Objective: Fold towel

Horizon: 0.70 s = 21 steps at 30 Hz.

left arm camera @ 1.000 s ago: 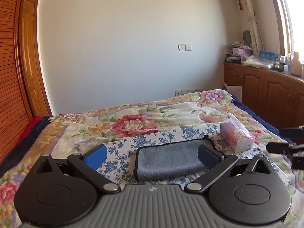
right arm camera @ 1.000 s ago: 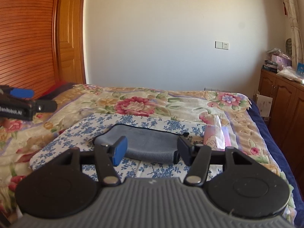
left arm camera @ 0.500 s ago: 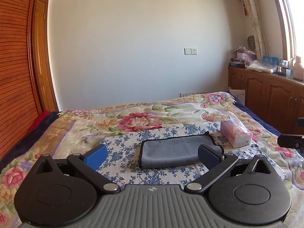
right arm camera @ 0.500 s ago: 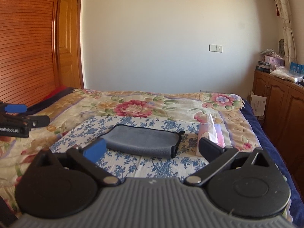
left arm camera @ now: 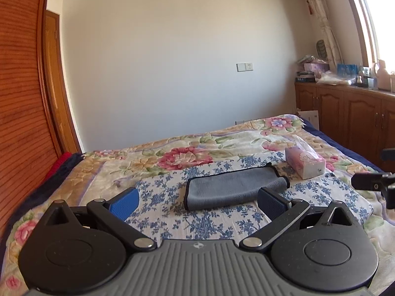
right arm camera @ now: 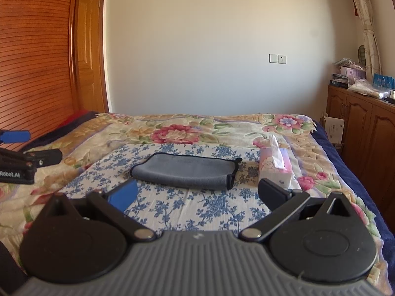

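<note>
The left tongs [left arm camera: 197,201] gape wide above the blue-flowered cloth [left arm camera: 212,218], short of the folded grey towel [left arm camera: 232,188], a tissue pack [left arm camera: 305,162] just beyond it.

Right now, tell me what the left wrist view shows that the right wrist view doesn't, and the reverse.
Only the left wrist view shows the bright window and the bottle on the wooden cabinet.

Only the right wrist view shows the tissue sticking up from the tissue box, and the door nearly whole.

Both show the folded grey towel on the blue-flowered cloth, the floral bedspread, the wall switch, and each other's open gripper at the frame edge.
</note>
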Available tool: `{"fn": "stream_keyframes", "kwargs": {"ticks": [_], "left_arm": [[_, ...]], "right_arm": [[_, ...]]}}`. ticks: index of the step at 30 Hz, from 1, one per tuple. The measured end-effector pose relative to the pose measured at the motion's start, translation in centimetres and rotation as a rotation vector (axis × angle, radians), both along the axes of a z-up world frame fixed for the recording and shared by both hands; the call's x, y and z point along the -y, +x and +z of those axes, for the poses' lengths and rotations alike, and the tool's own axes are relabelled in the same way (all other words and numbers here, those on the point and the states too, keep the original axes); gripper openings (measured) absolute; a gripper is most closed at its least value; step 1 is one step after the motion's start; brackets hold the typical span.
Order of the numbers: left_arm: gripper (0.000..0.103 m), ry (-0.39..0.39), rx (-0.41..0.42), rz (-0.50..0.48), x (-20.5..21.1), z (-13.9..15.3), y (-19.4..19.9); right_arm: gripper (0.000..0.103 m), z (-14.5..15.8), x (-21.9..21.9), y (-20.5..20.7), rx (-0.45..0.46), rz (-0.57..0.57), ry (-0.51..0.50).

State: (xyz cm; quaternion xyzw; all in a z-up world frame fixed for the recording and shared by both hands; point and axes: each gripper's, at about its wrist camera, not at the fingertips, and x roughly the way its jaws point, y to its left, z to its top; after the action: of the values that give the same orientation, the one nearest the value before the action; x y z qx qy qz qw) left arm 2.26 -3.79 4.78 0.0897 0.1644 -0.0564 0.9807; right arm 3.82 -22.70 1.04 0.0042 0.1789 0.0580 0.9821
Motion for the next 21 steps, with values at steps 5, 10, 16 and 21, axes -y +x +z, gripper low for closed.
{"fn": "stream_keyframes", "kwargs": {"ticks": [5,10,16,21], "left_arm": [[0.103,-0.021,0.008,0.013,-0.1,-0.5,-0.7],[0.103,-0.025,-0.001,0.012,-0.1,-1.3,-1.0],[0.103,-0.035,-0.025,0.011,-0.5,-2.8,-1.2],[0.103,-0.024,-0.039,0.030,-0.8,-4.1,-1.4]], "right_arm": [[0.103,-0.4,0.1,-0.7,0.000,-0.006,-0.007],[0.103,-0.7,-0.1,-1.5,0.004,-0.005,-0.024],[0.103,-1.4,-0.2,-2.3,0.013,-0.008,-0.040],[0.103,-2.0,-0.2,-2.5,0.022,-0.015,-0.046]]}}
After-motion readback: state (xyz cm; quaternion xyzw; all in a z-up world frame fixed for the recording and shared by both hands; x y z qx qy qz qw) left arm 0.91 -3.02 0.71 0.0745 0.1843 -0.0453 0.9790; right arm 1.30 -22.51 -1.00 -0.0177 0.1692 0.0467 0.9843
